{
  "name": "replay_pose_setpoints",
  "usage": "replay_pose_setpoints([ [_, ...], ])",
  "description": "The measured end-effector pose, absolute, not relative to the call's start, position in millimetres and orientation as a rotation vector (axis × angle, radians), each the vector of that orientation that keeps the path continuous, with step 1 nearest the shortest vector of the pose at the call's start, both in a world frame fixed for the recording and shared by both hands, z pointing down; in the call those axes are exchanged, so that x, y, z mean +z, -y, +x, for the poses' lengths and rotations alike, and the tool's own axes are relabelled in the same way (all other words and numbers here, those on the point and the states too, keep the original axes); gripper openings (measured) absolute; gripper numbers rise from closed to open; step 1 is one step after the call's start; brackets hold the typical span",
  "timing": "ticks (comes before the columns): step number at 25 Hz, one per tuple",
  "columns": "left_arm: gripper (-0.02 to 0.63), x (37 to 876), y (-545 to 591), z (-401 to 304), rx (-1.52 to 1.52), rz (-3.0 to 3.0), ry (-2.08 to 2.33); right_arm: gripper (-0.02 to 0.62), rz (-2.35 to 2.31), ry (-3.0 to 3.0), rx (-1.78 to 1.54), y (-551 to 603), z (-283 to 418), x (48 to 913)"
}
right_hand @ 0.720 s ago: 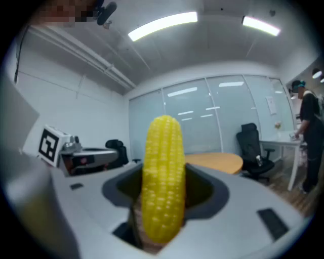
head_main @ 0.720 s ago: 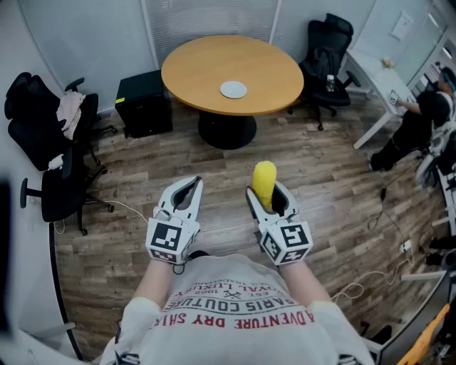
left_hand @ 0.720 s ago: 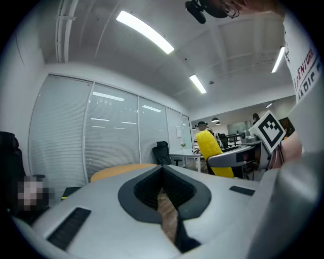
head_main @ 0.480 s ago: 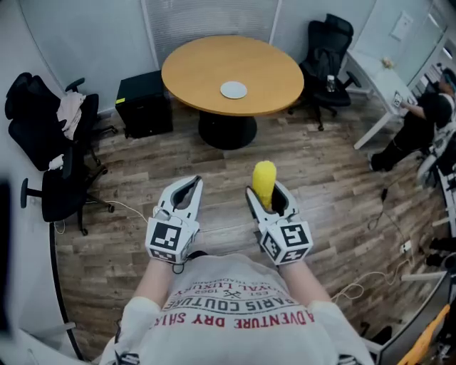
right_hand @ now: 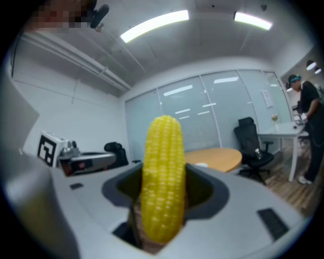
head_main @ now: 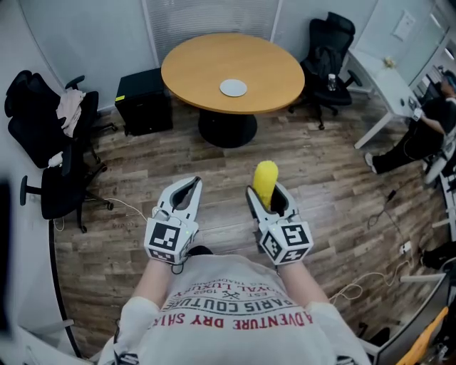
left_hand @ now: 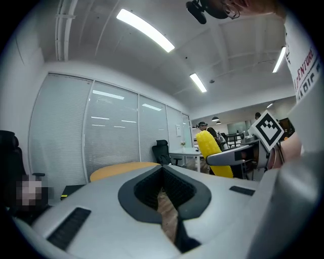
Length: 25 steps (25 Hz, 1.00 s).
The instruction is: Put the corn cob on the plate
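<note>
Head view, steeply downward: round tan wooden table [head_main: 214,68] on a black pedestal, standing on grey-brown wood-plank floor [head_main: 142,178] before a wall of white blinds [head_main: 206,18]. Small round white plate [head_main: 233,88] lying near the table's middle, well clear of every edge, bare top all around it. Left of the table, low black cabinet [head_main: 144,105] and black office chairs [head_main: 50,153]; right of the table, another black office chair [head_main: 329,53] and a white desk [head_main: 385,82]. Open floor between the table's near edge and both grippers.

Well short of the table: right gripper [head_main: 268,191], jaws spread wide and clamped on a yellow corn cob [head_main: 265,178]. Even rows of kernels, rounded tip pointing toward the table, lower end sunk between the pads. Left gripper [head_main: 191,184] just beside, jaws closed together, nothing between them.
</note>
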<state>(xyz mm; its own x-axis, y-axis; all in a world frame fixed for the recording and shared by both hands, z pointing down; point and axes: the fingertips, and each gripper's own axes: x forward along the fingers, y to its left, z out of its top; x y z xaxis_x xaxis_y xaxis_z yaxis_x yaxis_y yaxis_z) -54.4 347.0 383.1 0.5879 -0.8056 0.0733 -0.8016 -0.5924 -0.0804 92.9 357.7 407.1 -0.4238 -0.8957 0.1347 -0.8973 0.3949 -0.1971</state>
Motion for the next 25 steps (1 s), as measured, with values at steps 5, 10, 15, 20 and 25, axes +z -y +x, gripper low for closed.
replay_pose_setpoints([
  [5, 0.032, 384.3, -344.5, -49.7, -0.178, -2.771, -1.384, 0.262, 1.672, 2.619, 0.406, -353.8, 94.5, 410.9],
  [10, 0.032, 387.4, -328.9, -46.2, -0.193, -2.776, -1.365, 0.262, 1.663, 2.614, 0.423, -337.7, 93.6, 416.0],
  [15, 0.032, 393.6, -291.0, -52.6, -0.2, -2.793, -1.353, 0.262, 1.667, 2.589, 0.432, -301.9, 85.7, 421.6],
  [20, 0.032, 392.5, -230.5, -68.0, -0.17, -2.819, -1.338, 0.262, 1.69, 2.553, 0.434, -250.5, 72.6, 423.2],
  [25, 0.032, 389.4, -159.1, -81.6, -0.143, -2.851, -1.275, 0.262, 1.743, 2.505, 0.415, -187.5, 58.7, 420.9],
])
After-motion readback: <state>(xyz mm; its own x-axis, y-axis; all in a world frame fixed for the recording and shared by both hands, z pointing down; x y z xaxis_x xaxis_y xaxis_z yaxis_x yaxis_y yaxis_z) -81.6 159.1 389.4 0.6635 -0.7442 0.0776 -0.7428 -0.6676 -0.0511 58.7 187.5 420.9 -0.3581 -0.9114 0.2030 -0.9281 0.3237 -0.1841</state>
